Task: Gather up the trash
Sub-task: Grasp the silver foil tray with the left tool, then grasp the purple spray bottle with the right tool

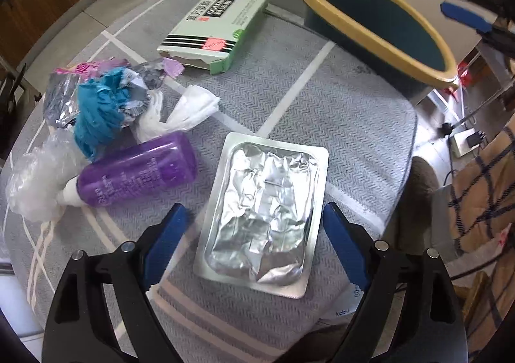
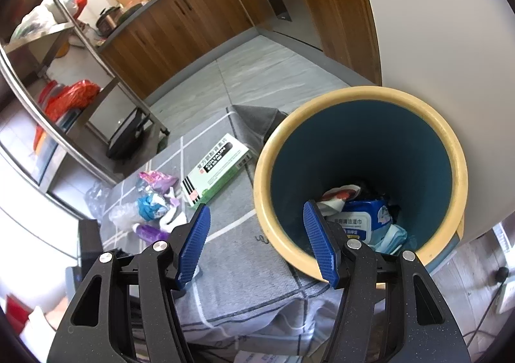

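The left gripper [image 1: 254, 227] stood open astride the flat foil blister pack [image 1: 262, 213], gripping nothing — closing might merely skid that thin sheet across the towel [image 1: 338, 111], while the right gripper [image 2: 257, 243], also unclenched and empty, hung by the bin [image 2: 360, 169].

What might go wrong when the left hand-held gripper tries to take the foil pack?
1. The foil blister pack lies flat on the cloth; the left hand-held gripper, open around it, may slip or pinch cloth.
2. The purple bottle lies close beside it and might get knocked and roll.

One bin [image 2: 360, 166]; one box [image 1: 214, 29]; one bottle [image 1: 138, 169]
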Demonstrator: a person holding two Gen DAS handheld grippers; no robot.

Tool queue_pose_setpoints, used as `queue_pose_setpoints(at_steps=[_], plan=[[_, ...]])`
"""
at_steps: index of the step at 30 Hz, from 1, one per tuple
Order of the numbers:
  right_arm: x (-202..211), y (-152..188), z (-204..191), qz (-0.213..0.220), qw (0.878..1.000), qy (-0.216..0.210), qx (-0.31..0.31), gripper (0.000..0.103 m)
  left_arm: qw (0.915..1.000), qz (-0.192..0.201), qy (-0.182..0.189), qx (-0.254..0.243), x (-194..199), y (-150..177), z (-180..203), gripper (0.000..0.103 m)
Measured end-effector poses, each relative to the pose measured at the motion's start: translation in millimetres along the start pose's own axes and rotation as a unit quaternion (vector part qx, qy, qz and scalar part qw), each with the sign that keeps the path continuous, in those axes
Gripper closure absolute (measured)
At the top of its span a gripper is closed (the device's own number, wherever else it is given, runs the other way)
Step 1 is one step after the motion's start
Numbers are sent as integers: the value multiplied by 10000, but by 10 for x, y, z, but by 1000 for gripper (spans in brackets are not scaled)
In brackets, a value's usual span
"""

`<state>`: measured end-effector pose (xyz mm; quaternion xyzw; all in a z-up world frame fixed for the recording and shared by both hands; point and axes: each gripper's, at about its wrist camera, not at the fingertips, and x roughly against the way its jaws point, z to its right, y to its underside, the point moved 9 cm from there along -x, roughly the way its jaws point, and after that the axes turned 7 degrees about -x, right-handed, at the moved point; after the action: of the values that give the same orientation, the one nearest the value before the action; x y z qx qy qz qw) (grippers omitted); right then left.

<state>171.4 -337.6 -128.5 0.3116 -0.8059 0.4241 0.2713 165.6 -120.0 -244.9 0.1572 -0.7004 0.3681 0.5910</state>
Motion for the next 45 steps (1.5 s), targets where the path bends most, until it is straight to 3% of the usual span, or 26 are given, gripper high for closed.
queue_pose_setpoints(at_steps=[3,6,12,21,28,34,37,45], plan=[[-5,1,12,0,10000,11,-33,41,10000,30,51,-74,-5,-43,78,18],[-24,10,-12,-30,10000,-4,-8,41,9999,124,68,-51,41,-68,125,34],[-78,60,-157,-100,9999,-68,109,41,9987,250,327,308,201,-14,84,35],[-238,236,-506,-403,9976,-261,490,41,9878,1180,452,916,992,-74,-198,35],[-487,515,-975,-839,9865,-489,1320,41,9699,1561,117,1864,1481,162,-782,35],[-710,760,-1424,-1149,9688,-792,2047,41,9445,1754,-256,2766,1708,529,-1274,35],[-861,872,-1625,-1277,9585,-863,2400,42,9349,1836,-234,3029,1724,633,-1375,35],[-1326,1076,-2039,-1546,9294,-726,3272,44,9231,1913,-254,3325,1716,804,-1483,35]])
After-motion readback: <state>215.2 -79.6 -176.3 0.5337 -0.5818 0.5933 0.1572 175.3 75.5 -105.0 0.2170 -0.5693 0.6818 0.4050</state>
